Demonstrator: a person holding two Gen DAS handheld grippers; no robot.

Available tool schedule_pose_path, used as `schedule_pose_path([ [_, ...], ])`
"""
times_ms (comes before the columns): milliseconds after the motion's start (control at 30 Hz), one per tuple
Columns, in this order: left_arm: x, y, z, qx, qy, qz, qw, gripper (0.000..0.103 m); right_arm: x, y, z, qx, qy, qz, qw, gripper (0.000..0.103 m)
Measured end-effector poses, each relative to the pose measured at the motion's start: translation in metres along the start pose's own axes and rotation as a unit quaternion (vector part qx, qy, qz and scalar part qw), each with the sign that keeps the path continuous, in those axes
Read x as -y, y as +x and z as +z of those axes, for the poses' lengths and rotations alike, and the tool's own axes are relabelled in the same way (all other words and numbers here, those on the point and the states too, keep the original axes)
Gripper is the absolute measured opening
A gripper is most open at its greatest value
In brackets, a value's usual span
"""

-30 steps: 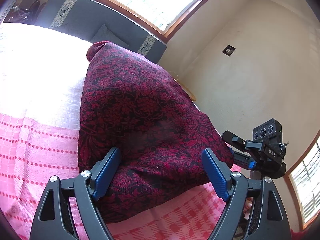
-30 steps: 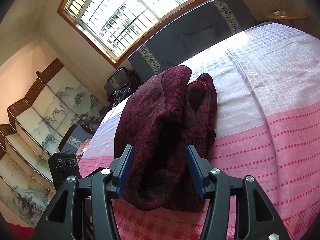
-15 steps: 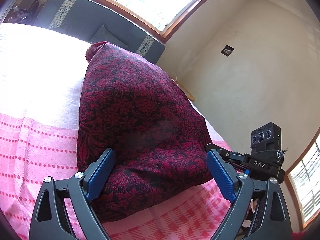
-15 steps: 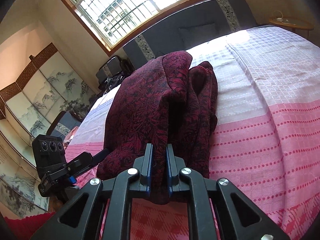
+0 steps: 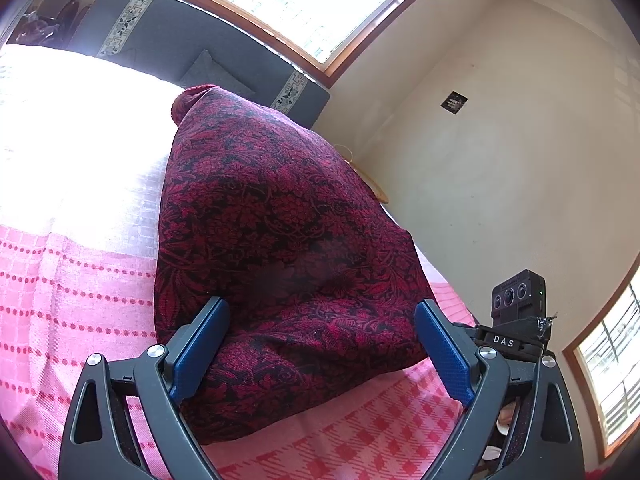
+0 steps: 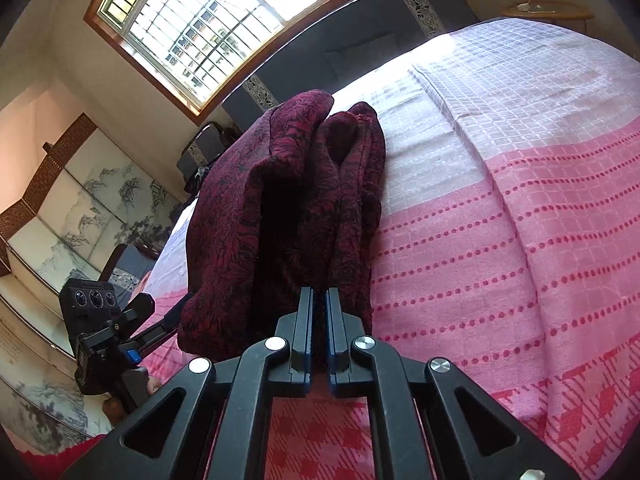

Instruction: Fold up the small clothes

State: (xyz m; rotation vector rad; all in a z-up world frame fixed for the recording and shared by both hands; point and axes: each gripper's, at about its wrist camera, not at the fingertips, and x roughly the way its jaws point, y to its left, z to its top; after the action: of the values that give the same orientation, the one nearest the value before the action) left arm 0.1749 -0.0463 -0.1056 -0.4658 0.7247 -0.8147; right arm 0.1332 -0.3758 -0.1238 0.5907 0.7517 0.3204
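A dark red garment with a black floral pattern lies in a folded heap on the pink and white bedspread. My left gripper is open, its blue pads on either side of the garment's near end without clamping it. In the right wrist view the garment shows as several bunched layers. My right gripper is shut on the garment's near edge, with cloth pinched between its pads. The left gripper shows at the left of that view.
The bedspread spreads wide to the right of the garment. A dark padded headboard stands under the window. A painted folding screen stands at the left, and a small round wooden table stands in the far corner.
My right gripper closed from open onto the garment's near edge. My left gripper stayed open and drew back slightly; the garment's near end lifted a little.
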Motion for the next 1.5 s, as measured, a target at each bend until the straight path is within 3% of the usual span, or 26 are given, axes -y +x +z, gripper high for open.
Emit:
schedule_pose_path([
  [133, 0.002, 0.001, 0.000, -0.001, 0.002, 0.001, 1.0000, 0.094, -0.006, -0.017, 0.022, 0.038, 0.001, 0.013, 0.999, 0.011],
  [200, 0.003, 0.001, 0.000, -0.001, 0.001, 0.000, 1.0000, 0.094, -0.009, -0.017, 0.038, 0.040, 0.008, 0.040, 0.998, 0.016],
  [267, 0.003, 0.001, 0.000, -0.001, 0.001, 0.000, 1.0000, 0.094, -0.016, -0.008, 0.054, 0.035, 0.003, 0.038, 0.999, 0.049],
  [333, 0.003, 0.001, 0.000, -0.001, 0.001, 0.000, 1.0000, 0.094, -0.026, 0.007, 0.067, 0.025, -0.012, 0.036, 0.999, 0.055],
  [433, 0.003, 0.001, 0.000, 0.000, 0.001, 0.001, 1.0000, 0.094, -0.042, 0.039, 0.080, -0.010, -0.039, 0.026, 0.999, 0.052],
  [467, 0.002, 0.001, 0.000, 0.000, 0.000, 0.002, 1.0000, 0.094, -0.046, 0.050, 0.082, -0.023, -0.045, 0.004, 0.999, 0.028],
  [500, 0.002, 0.000, 0.000, 0.001, -0.001, 0.001, 1.0000, 0.094, -0.046, 0.060, 0.084, -0.036, -0.044, -0.006, 0.998, 0.013],
  [533, 0.001, 0.000, 0.000, 0.002, -0.002, -0.001, 1.0000, 0.094, -0.045, 0.063, 0.083, -0.039, -0.040, -0.005, 0.998, 0.014],
  [700, 0.004, 0.001, -0.001, -0.004, 0.008, -0.010, 0.9999, 0.094, -0.032, 0.023, 0.078, 0.038, -0.026, -0.002, 0.999, 0.011],
  [833, 0.004, 0.002, 0.000, -0.006, 0.007, -0.008, 0.9999, 0.095, -0.008, 0.040, 0.055, 0.011, -0.003, -0.015, 1.000, 0.011],
  [933, 0.003, 0.002, -0.001, -0.007, 0.008, -0.008, 0.9999, 0.095, 0.010, 0.046, 0.052, 0.015, 0.035, 0.012, 0.999, 0.011],
  [1133, 0.004, 0.002, -0.002, -0.004, 0.005, -0.007, 1.0000, 0.095, -0.002, 0.044, 0.058, 0.015, 0.015, -0.001, 1.000, 0.011],
  [1267, 0.005, -0.001, -0.002, -0.002, 0.007, -0.012, 0.9999, 0.095, -0.021, 0.018, 0.062, 0.057, -0.015, -0.009, 0.998, 0.011],
  [1367, 0.006, -0.001, -0.003, -0.005, 0.011, -0.011, 0.9999, 0.095, -0.014, 0.031, 0.053, 0.034, -0.030, -0.045, 0.998, 0.011],
  [1433, 0.008, -0.001, -0.003, -0.005, 0.013, -0.010, 0.9999, 0.095, 0.007, 0.046, 0.046, 0.015, 0.000, -0.038, 0.999, 0.011],
  [1500, 0.008, 0.000, -0.003, -0.004, 0.012, -0.008, 0.9999, 0.095, 0.005, 0.042, 0.048, 0.026, -0.002, -0.035, 0.999, 0.011],
])
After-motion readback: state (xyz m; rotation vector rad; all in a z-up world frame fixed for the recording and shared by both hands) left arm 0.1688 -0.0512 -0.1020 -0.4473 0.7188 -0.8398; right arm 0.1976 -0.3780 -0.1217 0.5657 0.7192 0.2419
